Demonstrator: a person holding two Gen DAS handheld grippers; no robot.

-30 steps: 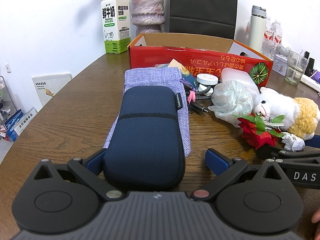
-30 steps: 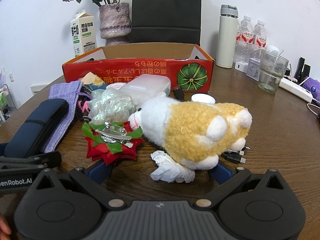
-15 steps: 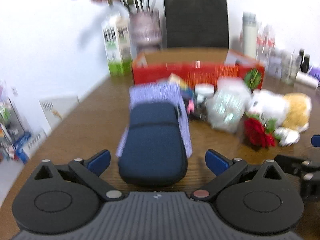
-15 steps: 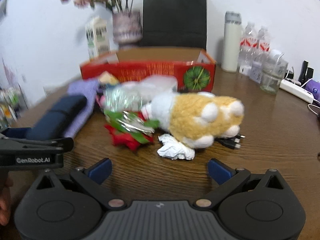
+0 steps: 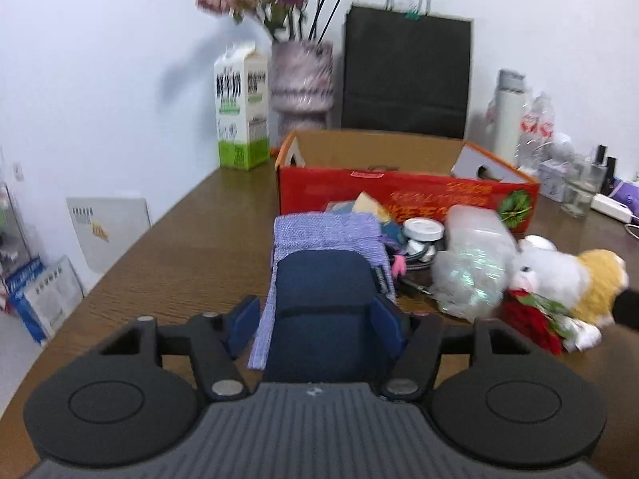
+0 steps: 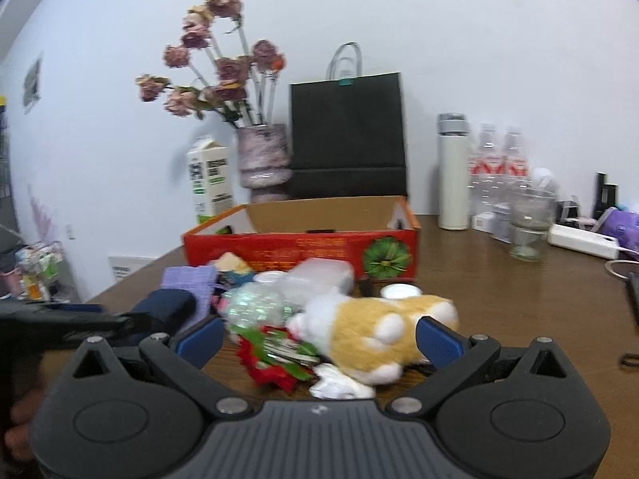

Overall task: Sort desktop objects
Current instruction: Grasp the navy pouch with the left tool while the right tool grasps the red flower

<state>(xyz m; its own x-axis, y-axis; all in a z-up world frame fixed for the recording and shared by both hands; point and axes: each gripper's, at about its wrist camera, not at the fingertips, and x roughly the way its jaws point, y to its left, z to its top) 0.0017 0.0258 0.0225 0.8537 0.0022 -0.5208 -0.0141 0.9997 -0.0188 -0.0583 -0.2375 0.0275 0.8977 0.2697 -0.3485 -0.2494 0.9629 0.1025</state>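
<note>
Closing around the dark navy zippered fabric pouch (image 5: 323,303), the left gripper (image 5: 319,319) is seen at the lower centre of the left wrist view. Its right pad appears to touch the pouch's side, while a strip of lilac cloth is visible between the left pad and the pouch, so a firm clamp is not yet shown. The pouch is laid on a lilac woven drawstring bag (image 5: 323,233), lengthwise along the fingers, an alignment that is judged to suit a grasp across its narrow width. Just behind, at mid-frame, an open red cardboard box (image 5: 407,195) is placed, presumably as the sorting destination.

The right gripper (image 6: 319,339) is held wide, with nothing pressed between its pads; a white and tan plush toy (image 6: 375,323), a red and green fabric flower (image 6: 275,359) and a crumpled white tissue (image 6: 339,385) are framed between the fingers in the lower centre of the right wrist view.

Compared with the frame a second earlier, the left pads have been drawn in from well outside the pouch, and both cameras have been tilted upward, so that the dried flowers and the black paper bag (image 6: 347,135) are brought into the upper frame.
</note>
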